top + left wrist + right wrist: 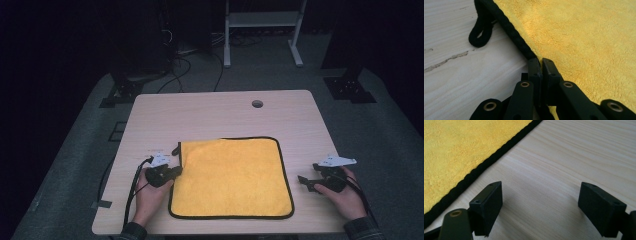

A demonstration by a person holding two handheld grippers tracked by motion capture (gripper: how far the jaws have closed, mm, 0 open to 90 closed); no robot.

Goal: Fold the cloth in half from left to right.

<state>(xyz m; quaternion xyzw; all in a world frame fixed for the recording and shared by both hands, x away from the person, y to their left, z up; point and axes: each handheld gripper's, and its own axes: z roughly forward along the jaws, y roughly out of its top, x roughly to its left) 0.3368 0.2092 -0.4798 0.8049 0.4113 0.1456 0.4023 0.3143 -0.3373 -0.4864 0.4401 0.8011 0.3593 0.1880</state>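
A yellow towel point(231, 176) with black edging lies flat on the wooden table point(215, 112). Its black hanging loop point(176, 149) sticks out at the far left corner. My left gripper point(176, 171) is at the towel's left edge, its jaws pinched together on the black hem point(524, 48) of the yellow towel point(584, 37), with the loop point(480, 31) beyond it. My right gripper point(306, 182) rests just right of the towel, apart from it. In the right gripper view its jaws point(540, 207) stand wide open over bare wood, with the towel's edge point(486, 162) to their left.
A round cable hole point(257, 104) sits near the table's far edge. Beyond the table stand a white metal frame point(262, 30) and dark stands with cables on the grey floor. A cable trails from the left gripper over the table's front left.
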